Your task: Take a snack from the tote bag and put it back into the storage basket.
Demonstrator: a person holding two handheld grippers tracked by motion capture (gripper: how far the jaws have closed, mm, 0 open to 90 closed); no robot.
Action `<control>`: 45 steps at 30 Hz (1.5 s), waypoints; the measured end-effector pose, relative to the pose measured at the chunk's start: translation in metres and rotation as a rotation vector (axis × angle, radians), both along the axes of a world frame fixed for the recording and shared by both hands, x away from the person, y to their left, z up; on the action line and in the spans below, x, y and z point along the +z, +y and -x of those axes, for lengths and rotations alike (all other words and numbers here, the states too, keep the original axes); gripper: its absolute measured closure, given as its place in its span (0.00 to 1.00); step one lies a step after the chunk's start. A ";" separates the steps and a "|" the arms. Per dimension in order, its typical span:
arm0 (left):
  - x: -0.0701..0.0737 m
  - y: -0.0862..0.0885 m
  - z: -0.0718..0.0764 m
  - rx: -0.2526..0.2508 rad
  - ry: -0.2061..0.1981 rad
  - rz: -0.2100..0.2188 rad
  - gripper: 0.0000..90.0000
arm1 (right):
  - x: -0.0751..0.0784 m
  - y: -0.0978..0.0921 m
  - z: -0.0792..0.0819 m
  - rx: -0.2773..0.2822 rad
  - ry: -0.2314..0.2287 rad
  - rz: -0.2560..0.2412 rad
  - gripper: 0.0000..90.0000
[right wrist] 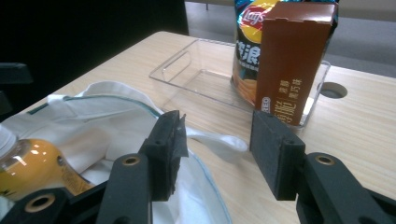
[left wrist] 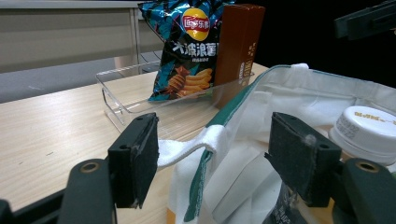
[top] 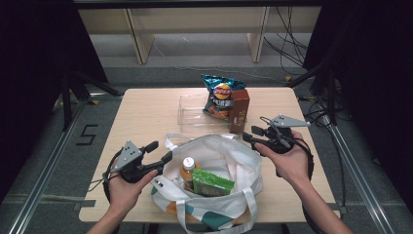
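Observation:
A white tote bag (top: 229, 165) with green trim stands open at the table's front middle. Inside it are an orange drink bottle (top: 187, 169) with a white cap (left wrist: 369, 128) and a green packet (top: 210, 183). My left gripper (top: 159, 151) is open at the bag's left rim, and in the left gripper view (left wrist: 212, 158) a white bag strap (left wrist: 187, 147) lies between its jaws. At the bag's right rim my right gripper (top: 250, 133) is open, and in the right gripper view (right wrist: 217, 149) a fold of the bag's edge (right wrist: 219, 140) lies between its jaws.
A clear plastic tray (top: 192, 114) sits behind the bag, holding a blue chip bag (top: 221, 95) and an upright brown box (top: 239, 108). A cable hole (right wrist: 334, 89) is in the tabletop by the tray. Bare wood lies to the left of the tray.

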State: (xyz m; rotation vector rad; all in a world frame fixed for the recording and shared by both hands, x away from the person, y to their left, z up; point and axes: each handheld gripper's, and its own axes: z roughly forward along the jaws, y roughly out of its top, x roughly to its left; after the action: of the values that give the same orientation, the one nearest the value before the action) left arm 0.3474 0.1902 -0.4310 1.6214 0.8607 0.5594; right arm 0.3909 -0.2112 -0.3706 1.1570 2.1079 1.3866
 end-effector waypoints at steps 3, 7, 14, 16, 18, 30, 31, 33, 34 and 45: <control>0.002 0.001 0.001 0.006 -0.004 0.003 0.37 | -0.001 -0.001 0.003 0.026 -0.002 -0.020 0.61; 0.001 -0.001 0.000 0.004 0.002 0.004 0.37 | -0.002 -0.001 0.008 0.054 -0.009 -0.022 0.62; 0.000 -0.001 0.001 0.004 0.002 -0.003 0.37 | -0.003 -0.001 0.023 0.106 0.035 -0.034 0.62; 0.000 0.000 0.001 0.004 0.001 -0.004 0.37 | -0.004 0.001 0.026 0.121 0.037 -0.029 0.62; 0.000 -0.001 0.001 0.004 0.003 -0.006 0.37 | -0.005 0.002 0.029 0.146 0.031 -0.015 0.62; 0.000 -0.001 0.002 0.003 0.004 -0.010 0.37 | -0.013 0.016 0.049 0.252 0.076 0.015 0.60; 0.000 -0.001 0.002 0.003 0.004 -0.010 0.37 | -0.014 0.018 0.050 0.244 0.077 0.002 0.60; 0.000 -0.001 0.002 0.003 0.003 -0.010 0.37 | -0.013 0.020 0.054 0.226 0.100 -0.009 0.60; 0.000 -0.001 0.002 0.003 0.003 -0.009 0.37 | -0.012 0.018 0.055 0.249 0.101 0.002 0.60; 0.001 -0.002 0.002 0.000 0.003 -0.013 0.36 | -0.016 0.025 0.057 0.318 0.077 -0.015 0.56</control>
State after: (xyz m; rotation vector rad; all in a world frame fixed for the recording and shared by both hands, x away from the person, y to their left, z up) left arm 0.3452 0.1886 -0.4304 1.6345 0.8608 0.5630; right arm 0.3339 -0.1866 -0.3868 0.9221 2.4220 1.5136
